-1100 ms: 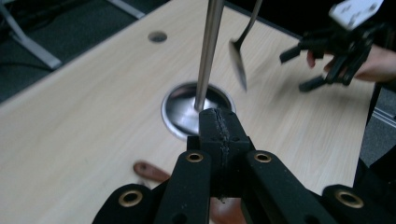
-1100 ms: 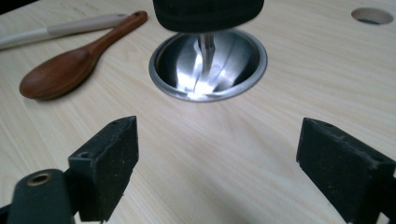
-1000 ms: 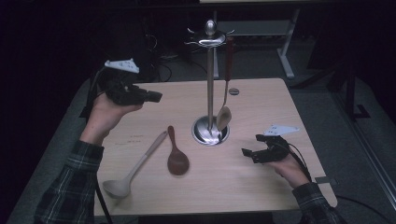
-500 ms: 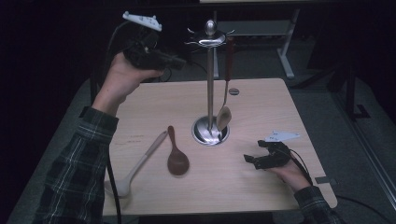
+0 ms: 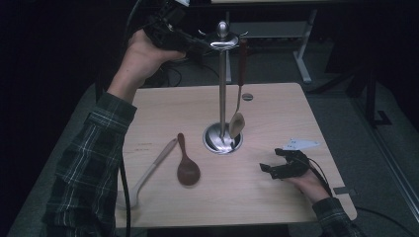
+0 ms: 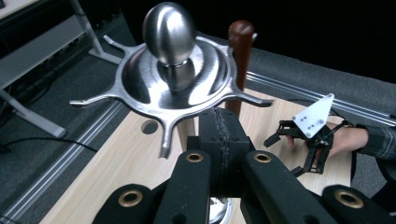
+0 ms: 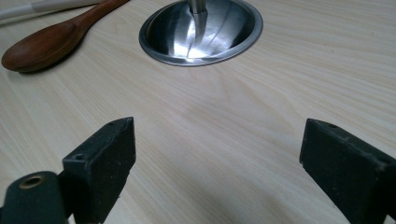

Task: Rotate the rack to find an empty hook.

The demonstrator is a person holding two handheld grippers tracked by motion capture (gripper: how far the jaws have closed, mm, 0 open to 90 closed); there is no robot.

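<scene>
Dim lab, bare test table (image 5: 276, 207), floor cables (image 6: 42, 140)

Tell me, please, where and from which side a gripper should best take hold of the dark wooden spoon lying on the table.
Grip the dark wooden spoon on its thin handle, around mid-length, coming straight down from above with the jaws set across the shaft. It lies flat, handle pointing away towards the stand's base, and its bowl is broad and rounded, a poorer hold. The white spoon lies close on its left, so keep the jaws narrow.

Dark green plaid sleeves (image 5: 94, 163), black tongs (image 5: 280, 168), grey three-cornered plates, trailing cables
</scene>
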